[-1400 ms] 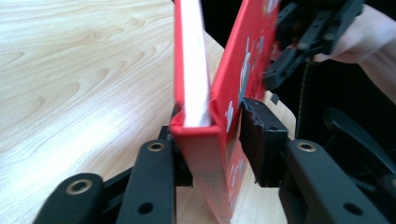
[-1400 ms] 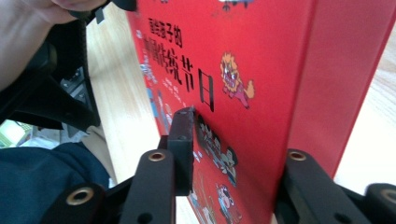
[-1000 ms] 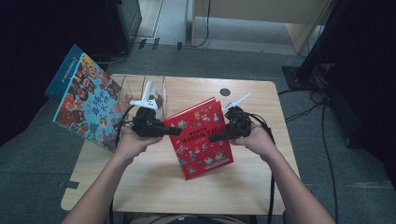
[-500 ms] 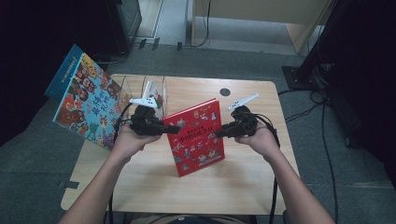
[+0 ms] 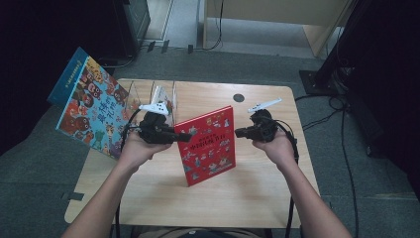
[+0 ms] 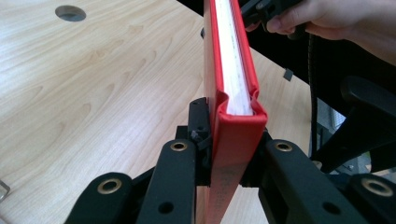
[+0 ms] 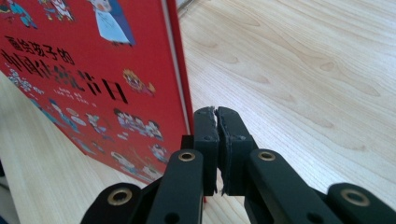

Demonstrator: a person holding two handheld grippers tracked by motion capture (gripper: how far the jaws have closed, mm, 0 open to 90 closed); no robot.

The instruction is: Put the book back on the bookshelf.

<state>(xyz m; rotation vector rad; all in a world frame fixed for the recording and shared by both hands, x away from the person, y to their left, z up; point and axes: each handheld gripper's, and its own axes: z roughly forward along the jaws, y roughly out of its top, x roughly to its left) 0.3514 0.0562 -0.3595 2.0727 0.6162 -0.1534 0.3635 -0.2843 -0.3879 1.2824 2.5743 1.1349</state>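
One red hardcover picture book (image 5: pixel 207 145) we've got propped up on the pale wooden table (image 5: pixel 257 188), our left gripper (image 5: pixel 179 136) clamping its spine edge. Our right gripper (image 7: pixel 217 140) has just snapped its jaws together on nothing, beside the cover. Shelving in the clear rack (image 5: pixel 148 96) remains, we reckon. Long axis runs toward us, cover facing right.
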